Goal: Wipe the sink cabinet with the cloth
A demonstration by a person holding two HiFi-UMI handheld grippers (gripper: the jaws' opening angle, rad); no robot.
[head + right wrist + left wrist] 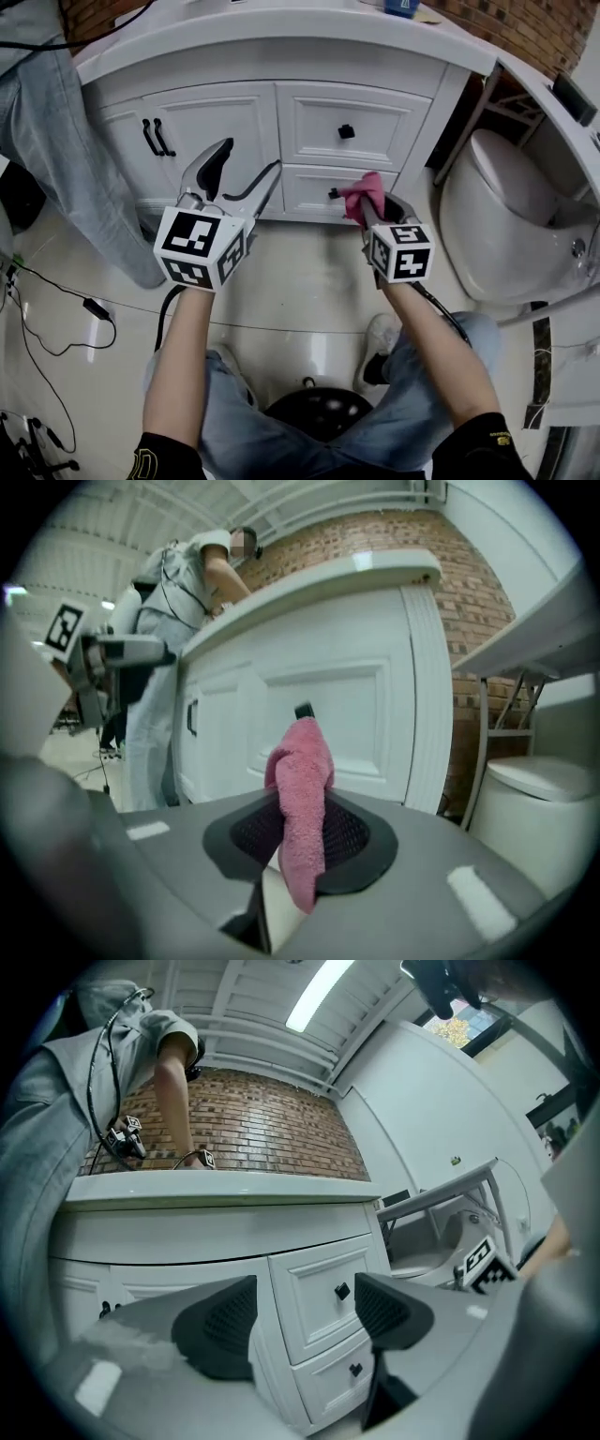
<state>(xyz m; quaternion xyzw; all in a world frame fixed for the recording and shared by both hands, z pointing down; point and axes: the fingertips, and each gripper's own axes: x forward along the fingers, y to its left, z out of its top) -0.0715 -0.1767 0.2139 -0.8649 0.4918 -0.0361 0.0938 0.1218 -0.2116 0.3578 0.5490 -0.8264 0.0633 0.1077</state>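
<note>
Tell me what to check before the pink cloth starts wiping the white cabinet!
1. Cloth held tight: ok. The right gripper is shut on the pink cloth.
2. Cloth pokes out past the jaws: ok.
3. Cloth touching the lower drawer: cannot tell. It sits right by the knob.
4. Left gripper out of the way: ok. It is open, empty and apart from the cloth.
5. Room along the cabinet: not ok on the left, where a person stands against it.
</note>
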